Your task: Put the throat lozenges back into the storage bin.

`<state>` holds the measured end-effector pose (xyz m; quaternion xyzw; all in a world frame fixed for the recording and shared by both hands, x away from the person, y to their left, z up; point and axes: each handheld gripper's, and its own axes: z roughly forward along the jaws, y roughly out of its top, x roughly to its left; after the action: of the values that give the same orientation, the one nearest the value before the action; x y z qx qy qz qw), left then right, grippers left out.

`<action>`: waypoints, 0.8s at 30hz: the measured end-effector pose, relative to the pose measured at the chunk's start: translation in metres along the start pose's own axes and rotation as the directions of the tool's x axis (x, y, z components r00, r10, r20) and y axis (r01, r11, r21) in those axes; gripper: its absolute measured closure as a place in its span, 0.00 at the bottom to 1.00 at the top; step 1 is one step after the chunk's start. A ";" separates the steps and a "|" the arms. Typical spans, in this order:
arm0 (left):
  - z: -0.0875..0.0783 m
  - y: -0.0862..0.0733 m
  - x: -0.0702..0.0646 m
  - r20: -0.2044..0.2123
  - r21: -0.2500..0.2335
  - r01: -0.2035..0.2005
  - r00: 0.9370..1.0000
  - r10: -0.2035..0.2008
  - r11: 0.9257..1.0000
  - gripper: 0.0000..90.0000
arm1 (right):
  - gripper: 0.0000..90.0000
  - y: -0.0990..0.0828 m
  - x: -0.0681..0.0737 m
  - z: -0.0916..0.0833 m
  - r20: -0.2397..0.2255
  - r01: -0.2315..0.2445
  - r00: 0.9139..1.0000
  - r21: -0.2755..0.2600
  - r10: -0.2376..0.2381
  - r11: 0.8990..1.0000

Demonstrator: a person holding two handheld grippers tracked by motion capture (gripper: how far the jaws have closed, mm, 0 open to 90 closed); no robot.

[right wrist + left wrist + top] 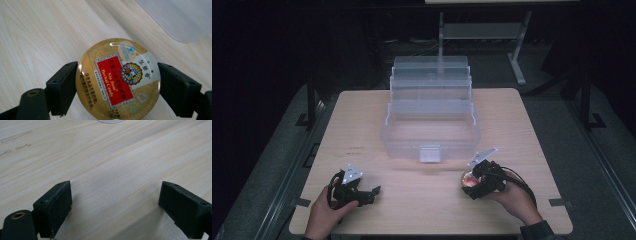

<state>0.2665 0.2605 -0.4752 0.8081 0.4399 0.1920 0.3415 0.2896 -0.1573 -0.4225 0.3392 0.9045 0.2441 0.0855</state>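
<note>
A round gold candy tin [117, 80] with a red label sits flat on the wooden table, and my right gripper [117, 87] is shut on it, one black jaw pressed to each side. From the high view the tin [468, 179] shows at the tip of the right gripper [472, 181], near the table's front right. A clear plastic bin [430, 120] with stepped tiers stands at the table's middle back. My left gripper [371, 192] rests near the front left, and in its own view the left gripper [115, 205] stands open over bare wood.
The wooden table [362, 115] has bare room on both sides of the bin and along the front edge. A clear corner of the bin [180, 17] lies just beyond the tin. Dark floor and a metal stand [482, 30] lie behind the table.
</note>
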 end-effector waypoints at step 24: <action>0.000 0.000 0.000 0.000 -0.002 0.003 1.000 -0.003 1.000 0.12 | 0.22 -0.007 -0.018 -0.015 0.028 -0.038 0.999 -0.016 0.038 0.999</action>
<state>0.2665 0.2603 -0.4754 0.8071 0.4408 0.1922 0.3425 0.2947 -0.1792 -0.4132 0.3591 0.8947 0.2478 0.0960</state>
